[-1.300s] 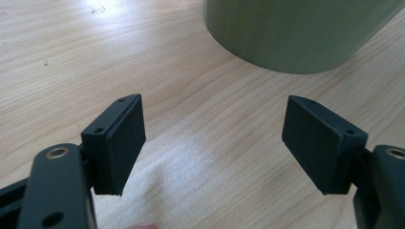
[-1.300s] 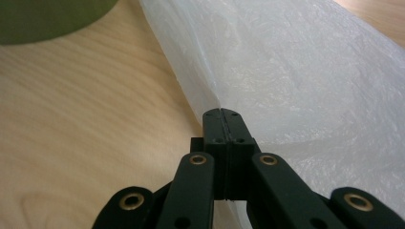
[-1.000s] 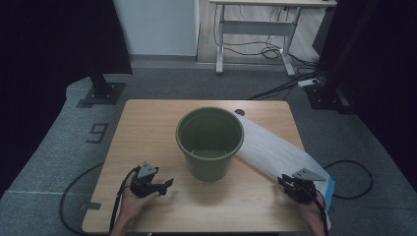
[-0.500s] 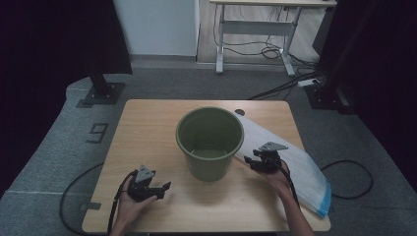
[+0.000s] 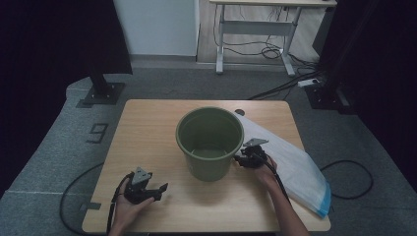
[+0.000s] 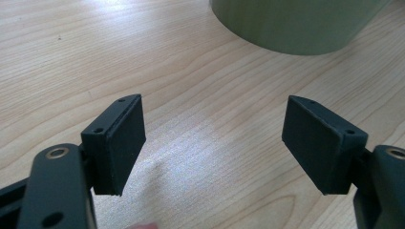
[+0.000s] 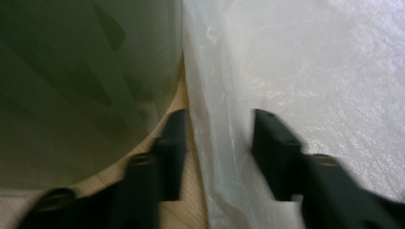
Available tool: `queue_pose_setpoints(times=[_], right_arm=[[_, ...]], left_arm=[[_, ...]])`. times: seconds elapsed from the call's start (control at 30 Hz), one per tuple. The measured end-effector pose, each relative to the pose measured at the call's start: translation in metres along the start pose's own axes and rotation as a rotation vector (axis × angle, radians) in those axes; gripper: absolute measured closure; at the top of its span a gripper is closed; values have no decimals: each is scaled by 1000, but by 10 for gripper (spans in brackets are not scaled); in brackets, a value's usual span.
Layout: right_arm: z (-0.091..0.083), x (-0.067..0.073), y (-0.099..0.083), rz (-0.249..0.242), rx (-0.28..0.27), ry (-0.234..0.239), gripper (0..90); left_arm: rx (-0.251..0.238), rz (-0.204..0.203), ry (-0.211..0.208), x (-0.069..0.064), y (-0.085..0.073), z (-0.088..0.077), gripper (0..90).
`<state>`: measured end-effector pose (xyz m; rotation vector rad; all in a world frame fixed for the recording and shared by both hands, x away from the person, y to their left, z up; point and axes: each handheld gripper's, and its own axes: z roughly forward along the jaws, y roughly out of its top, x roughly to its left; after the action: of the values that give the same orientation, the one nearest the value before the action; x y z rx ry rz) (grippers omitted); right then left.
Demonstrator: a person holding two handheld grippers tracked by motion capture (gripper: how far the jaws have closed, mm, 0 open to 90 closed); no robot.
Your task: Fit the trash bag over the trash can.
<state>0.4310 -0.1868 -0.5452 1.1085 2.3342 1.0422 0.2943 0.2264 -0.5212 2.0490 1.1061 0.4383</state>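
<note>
A green bucket (image 5: 209,142) stands upright in the middle of the wooden table (image 5: 147,128). A white plastic bag (image 5: 295,167) with a blue end lies flat to its right, reaching past the table's edge. My right gripper (image 5: 238,160) is at the bucket's right side, low over the bag's near edge. In the right gripper view its jaws (image 7: 217,143) have just been closing, with the bag's edge (image 7: 310,62) between them and a gap still showing beside the bucket wall (image 7: 81,71). My left gripper (image 5: 160,192) rests open at the front left, nothing between its jaws (image 6: 212,138), pointing toward the bucket (image 6: 296,24).
The table stands on grey carpet. Black cables (image 5: 344,177) loop on the floor at both sides. A white desk frame (image 5: 255,29) stands at the back, and dark stands flank the table's far corners.
My right gripper has travelled left from the table's front right corner to the bucket's right side, onto the bag's edge. The left gripper has stayed put.
</note>
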Motion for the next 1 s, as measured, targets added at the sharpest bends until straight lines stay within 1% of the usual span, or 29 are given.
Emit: queue_pose_setpoints(times=[0.07, 0.1, 0.13, 0.17, 0.23, 0.27, 0.3, 0.33, 0.37, 0.4, 0.43, 0.5, 0.53, 0.6, 0.63, 0.67, 0.7, 0.73, 0.77, 0.8, 0.83, 0.87, 0.9, 0.93, 0.97, 1.0], right_arm=[[0, 0, 0, 1, 16, 15, 793], [-2, -2, -1, 24, 23, 25, 885], [-5, -3, -2, 37, 23, 33, 886], [-8, -4, -3, 31, 28, 40, 886], [-15, -2, -5, 4, 54, 32, 886], [-15, -2, -5, 4, 54, 32, 886], [-19, -2, -7, -9, 52, 26, 886], [-29, -1, -13, -16, 42, 17, 886], [-29, -1, -13, -16, 42, 17, 886], [-34, -1, -15, -21, 48, 14, 887], [-42, -1, -20, -37, 47, 23, 886], [-45, -1, -21, -34, 47, 30, 885], [-49, -1, -21, -39, 36, 43, 840], [-48, 0, -17, -44, 10, 48, 731], [-48, 0, -17, -44, 10, 48, 731], [-43, 2, -10, -46, -29, 55, 622], [-43, 2, -10, -46, -29, 55, 622], [-40, 2, -7, -42, -32, 55, 585], [-31, 2, -1, -31, -33, 51, 497], [-26, 2, 1, -17, -41, 54, 475], [-26, 2, 1, -17, -41, 54, 475], [-16, 2, 4, 6, -30, 52, 439], [-16, 2, 4, 6, -30, 52, 439], [-13, 2, 5, 1, -23, 52, 439], [-10, 3, 5, -5, -16, 37, 438], [-5, 3, 5, 4, -10, 24, 452]], left_arm=[[-4, -3, -2, 1, 0, -1, 225], [-6, -5, 0, 2, 0, -1, 225], [-6, -5, 0, 2, 0, -1, 225], [-9, -9, -1, 3, 0, -2, 225], [-9, -9, -1, 3, 0, -2, 225], [-9, -10, -1, 3, 0, -2, 225], [-9, -10, -2, 3, 0, -1, 225], [-8, -9, -3, 3, 0, -1, 225], [-7, -8, -4, 3, 0, -1, 225], [-6, -7, -4, 3, 0, -1, 225], [-5, -7, -6, 3, 0, 0, 225], [-4, -5, -7, 3, 1, 0, 225], [-2, -5, -9, 2, 1, 1, 225], [0, -2, -8, 2, 1, 2, 225], [0, -2, -8, 2, 1, 2, 225], [1, -1, -9, 2, 2, 3, 225], [1, -1, -9, 2, 2, 3, 225], [3, -2, -11, 2, 1, 3, 225], [4, -1, -10, 3, 1, 3, 225], [3, -2, -11, 3, 1, 3, 225], [3, -2, -11, 3, 1, 3, 225], [1, -2, -11, 4, 1, 3, 225], [1, -2, -11, 4, 1, 3, 226], [-1, -3, -11, 4, 1, 2, 226], [-2, -5, -12, 5, 1, 2, 226], [-2, -5, -12, 5, 1, 2, 225]])
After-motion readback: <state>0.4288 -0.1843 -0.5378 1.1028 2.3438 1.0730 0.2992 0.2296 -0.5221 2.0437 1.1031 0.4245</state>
